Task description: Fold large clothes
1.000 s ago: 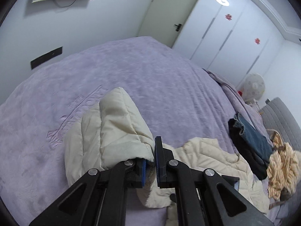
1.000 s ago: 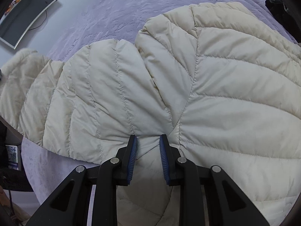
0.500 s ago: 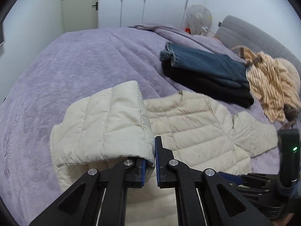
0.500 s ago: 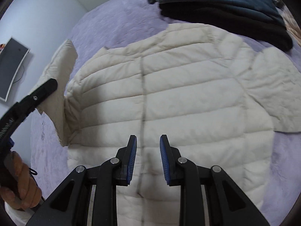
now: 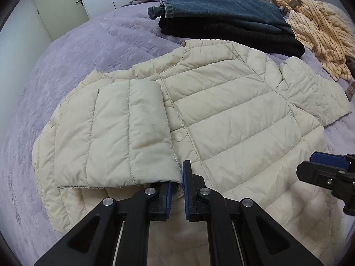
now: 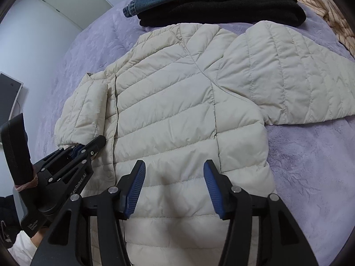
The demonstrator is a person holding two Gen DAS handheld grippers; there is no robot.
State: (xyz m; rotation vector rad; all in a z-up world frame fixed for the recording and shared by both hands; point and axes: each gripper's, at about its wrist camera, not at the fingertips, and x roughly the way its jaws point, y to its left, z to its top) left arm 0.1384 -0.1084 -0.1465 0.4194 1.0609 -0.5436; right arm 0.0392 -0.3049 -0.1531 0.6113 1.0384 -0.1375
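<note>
Our left gripper (image 5: 176, 190) pinches the cream jacket's (image 5: 233, 115) folded sleeve cuff (image 5: 155, 177) over its front on the bed (image 5: 77, 51); our right gripper (image 6: 174, 190) hangs spread above the hem.

Left gripper (image 5: 176, 190) low, fingers (image 5: 165, 196) nearly closed on a sleeve cuff (image 5: 155, 177), right gripper (image 6: 174, 185) spread wide, holding nothing

Jacket (image 5: 233, 119) was cream and quilted, bedspread (image 5: 93, 42) lilac, and beyond the grippers sat blue jeans (image 5: 221, 6), a black garment (image 5: 233, 35), and a tan striped shirt (image 5: 321, 28).
</note>
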